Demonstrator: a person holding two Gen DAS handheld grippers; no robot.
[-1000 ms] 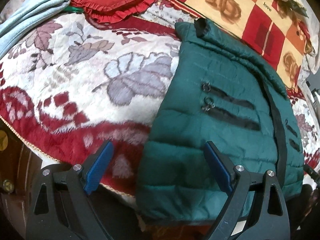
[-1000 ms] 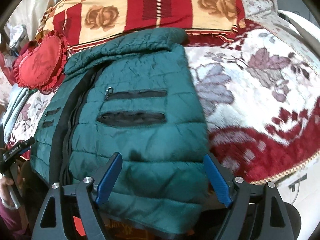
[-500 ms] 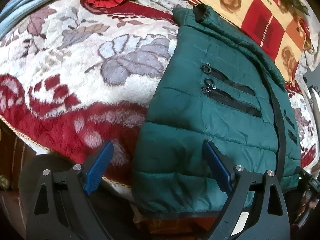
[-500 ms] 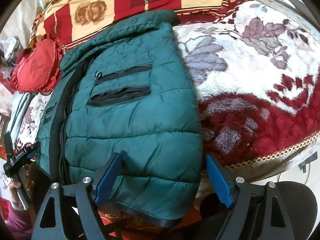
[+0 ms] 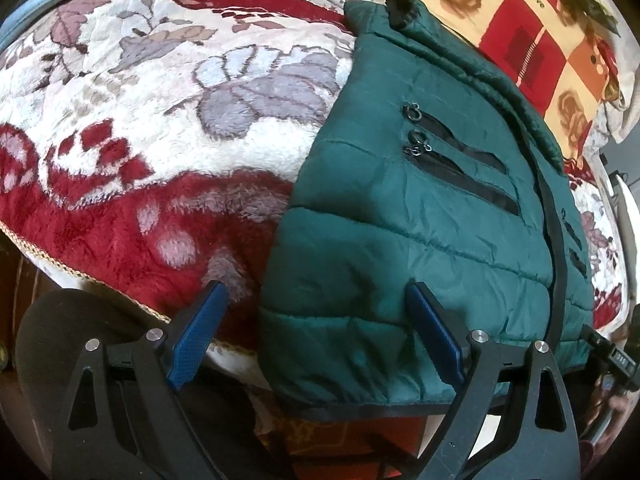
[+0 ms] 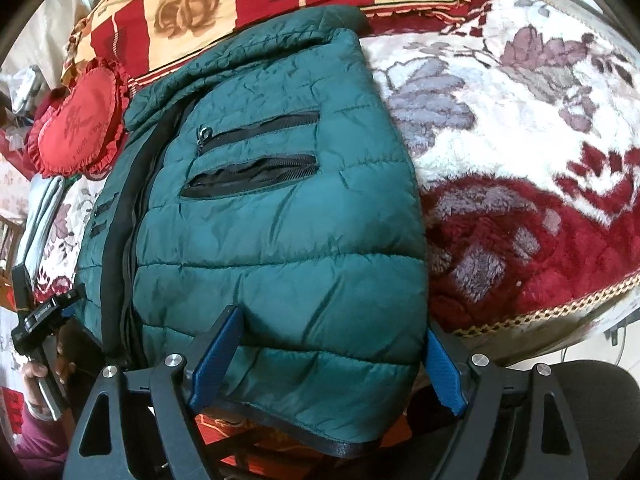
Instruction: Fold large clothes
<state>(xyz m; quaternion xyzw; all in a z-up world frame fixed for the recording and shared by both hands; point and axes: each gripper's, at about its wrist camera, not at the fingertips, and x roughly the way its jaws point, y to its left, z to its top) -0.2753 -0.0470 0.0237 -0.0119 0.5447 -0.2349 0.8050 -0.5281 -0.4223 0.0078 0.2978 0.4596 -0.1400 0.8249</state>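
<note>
Green jacket [image 6: 280, 240] flat on blanket [image 6: 520, 160] — both claws spread wide.

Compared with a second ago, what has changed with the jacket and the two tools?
Both views tipped down toward the green jacket's bottom hem, so the pillows slid up the frame. Nothing was gripped or released. The jacket lies as before on the blanket; left tool and right tool stay open.

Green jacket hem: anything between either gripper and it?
Nothing visible. The green jacket lies flat on the blanket; left gripper and right gripper are both open, jaws straddling the hem corners.
</note>
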